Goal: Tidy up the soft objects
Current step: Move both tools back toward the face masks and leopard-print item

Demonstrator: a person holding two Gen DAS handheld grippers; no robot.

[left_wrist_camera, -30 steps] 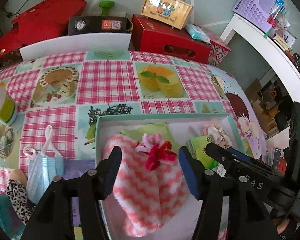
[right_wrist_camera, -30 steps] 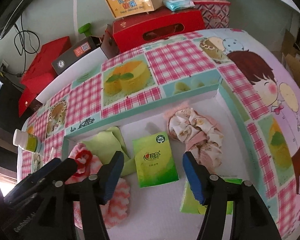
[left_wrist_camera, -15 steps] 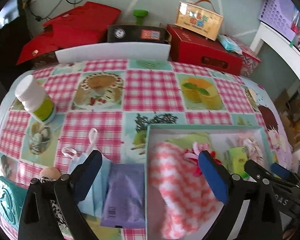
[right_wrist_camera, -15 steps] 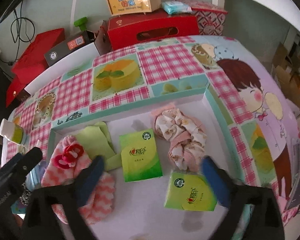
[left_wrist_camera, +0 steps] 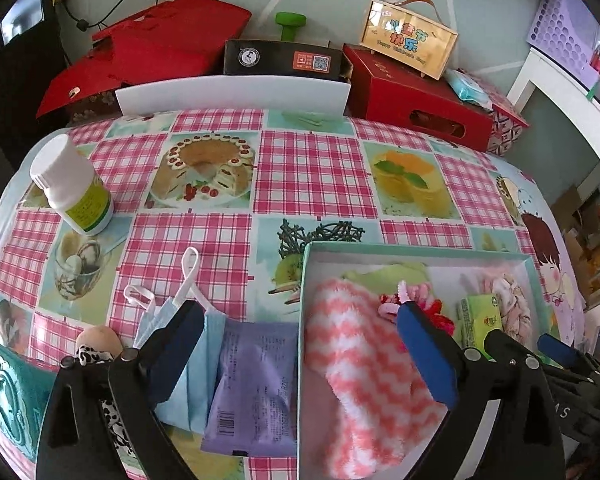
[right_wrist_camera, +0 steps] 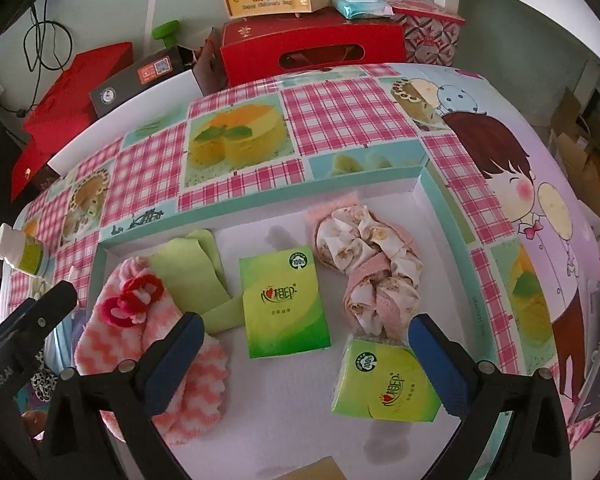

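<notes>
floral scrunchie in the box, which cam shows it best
The right wrist view. There the floral scrunchie lies whole and unblocked inside the box, just beyond a green tissue pack. In the left wrist view it is small, at the box's far end, partly behind a tissue pack.

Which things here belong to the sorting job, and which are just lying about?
Job:
box
pink fuzzy socks
green cloth
scrunchies
tissue packs
face mask
purple packet

Lying about:
white bottle
red cases
black box
green dumbbell
</notes>
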